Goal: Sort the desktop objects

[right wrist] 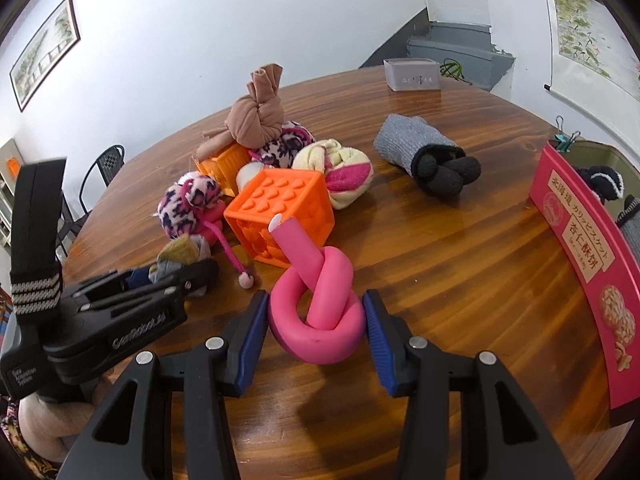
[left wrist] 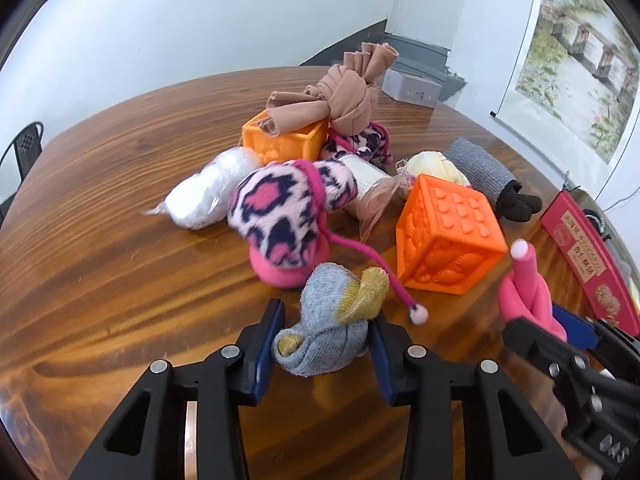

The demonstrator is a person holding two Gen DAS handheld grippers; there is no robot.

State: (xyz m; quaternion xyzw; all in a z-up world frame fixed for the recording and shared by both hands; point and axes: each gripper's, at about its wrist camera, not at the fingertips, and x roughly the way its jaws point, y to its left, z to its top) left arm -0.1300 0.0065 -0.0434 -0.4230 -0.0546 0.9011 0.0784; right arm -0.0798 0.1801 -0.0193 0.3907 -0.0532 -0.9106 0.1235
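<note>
A heap of items lies on the round wooden table (left wrist: 100, 240). My left gripper (left wrist: 326, 320) is shut on a grey and yellow sock ball (left wrist: 332, 320), low over the table's near side. The same gripper (right wrist: 172, 276) shows at the left of the right wrist view. My right gripper (right wrist: 316, 304) is shut on a pink knotted foam tube (right wrist: 316, 312), whose free end sticks up. Just beyond stand an orange embossed cube (right wrist: 280, 208), a pink leopard-print fleece ball (left wrist: 280, 212) with a pom-pom cord, and a second orange cube (left wrist: 284, 140) under a knotted tan stocking (left wrist: 344, 100).
A red biscuit box (right wrist: 580, 248) stands on edge at the right, with dark socks behind it. A grey glove with black fingers (right wrist: 428, 156), a cream and pink sock ball (right wrist: 344, 172), a white plastic bundle (left wrist: 204, 192) and a small grey box (right wrist: 412, 74) also lie on the table.
</note>
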